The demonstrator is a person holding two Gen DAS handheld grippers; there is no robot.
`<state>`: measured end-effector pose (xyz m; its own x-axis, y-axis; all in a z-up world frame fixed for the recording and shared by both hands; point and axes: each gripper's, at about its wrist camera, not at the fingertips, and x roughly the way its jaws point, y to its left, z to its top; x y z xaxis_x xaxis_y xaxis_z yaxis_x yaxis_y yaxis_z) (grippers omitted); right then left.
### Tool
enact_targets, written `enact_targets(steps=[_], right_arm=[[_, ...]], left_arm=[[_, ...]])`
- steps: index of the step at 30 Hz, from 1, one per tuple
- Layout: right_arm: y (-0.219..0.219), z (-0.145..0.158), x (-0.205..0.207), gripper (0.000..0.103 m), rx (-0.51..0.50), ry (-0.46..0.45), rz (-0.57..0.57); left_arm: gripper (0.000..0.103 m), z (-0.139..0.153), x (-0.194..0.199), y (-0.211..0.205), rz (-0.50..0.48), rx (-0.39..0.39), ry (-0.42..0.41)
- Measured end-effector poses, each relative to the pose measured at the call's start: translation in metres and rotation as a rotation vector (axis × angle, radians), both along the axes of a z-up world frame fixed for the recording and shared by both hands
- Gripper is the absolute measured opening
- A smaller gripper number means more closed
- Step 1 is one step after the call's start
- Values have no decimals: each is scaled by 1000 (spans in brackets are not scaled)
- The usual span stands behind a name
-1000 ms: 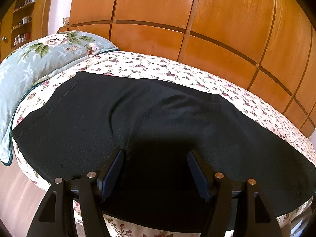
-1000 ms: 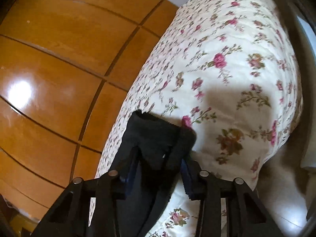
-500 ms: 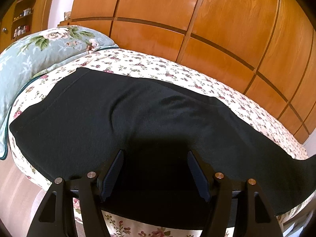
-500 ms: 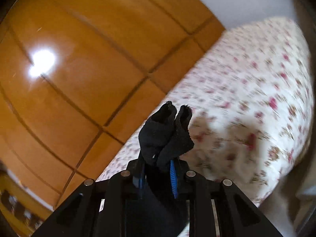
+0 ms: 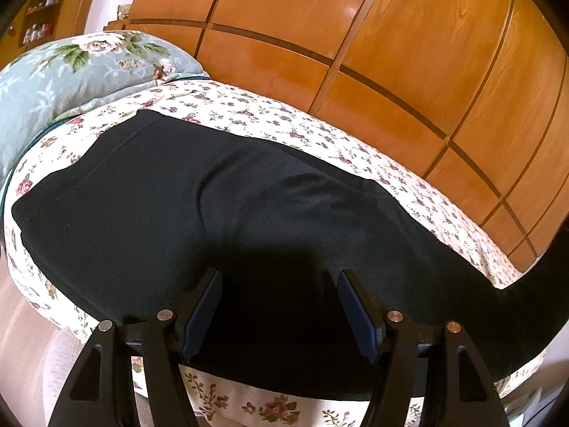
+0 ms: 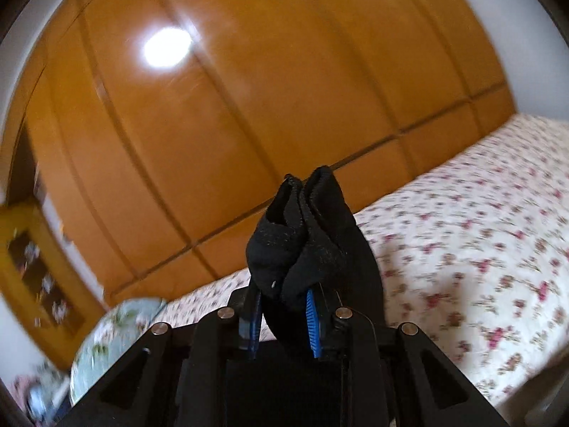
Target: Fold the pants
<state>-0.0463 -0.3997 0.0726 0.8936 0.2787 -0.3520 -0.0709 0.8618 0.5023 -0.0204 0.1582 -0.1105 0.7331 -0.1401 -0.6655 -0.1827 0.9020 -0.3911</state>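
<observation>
Black pants lie spread across a floral bedspread, waistband at the left. My left gripper is open, hovering just above the near edge of the pants, touching nothing I can see. The leg end rises off the bed at the far right of the left wrist view. My right gripper is shut on the bunched black leg cuffs and holds them up above the bed, the fabric sticking out past the blue pads.
A wooden panelled wardrobe runs along the far side of the bed. A pale blue floral pillow lies at the left end. A shelf unit stands at the left.
My right gripper closed on the leg cuffs, lifted them off the bed and swung left. The pants' leg end rose at the right. My left gripper stayed open in place.
</observation>
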Motion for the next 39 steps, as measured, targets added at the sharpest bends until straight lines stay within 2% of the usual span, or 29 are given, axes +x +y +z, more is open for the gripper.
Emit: enact_targets(steps=[8,14,18,28,30,32,34,36,39], right_arm=[[86,-20,13,22,-82,42,206],[131,-57,29,22,-105,128,331],[154,-77,38,22,-140,177,371],[173,-119,47,26,-176,287,402],[177,-133,49,34,-177,337,425],[178,-141,47,50,-155,359,460],[175,-138,43,56,-148,348,484],[163,-128,35,57,-119,309,492],[127,-108,25,57,-70,210,426]], left_arm=[[68,1,-5,7,-7,-58,-4],[68,1,-8,8,-15,-59,-2],[68,2,-9,8,-14,-56,2],[68,4,-10,-1,-25,-30,15],[68,7,-10,-6,-51,-40,14],[68,10,-8,-15,-88,-48,15],[68,14,-5,-26,-142,-63,14],[68,19,-2,-35,-182,-78,12],[68,30,7,-50,-229,-122,-1]])
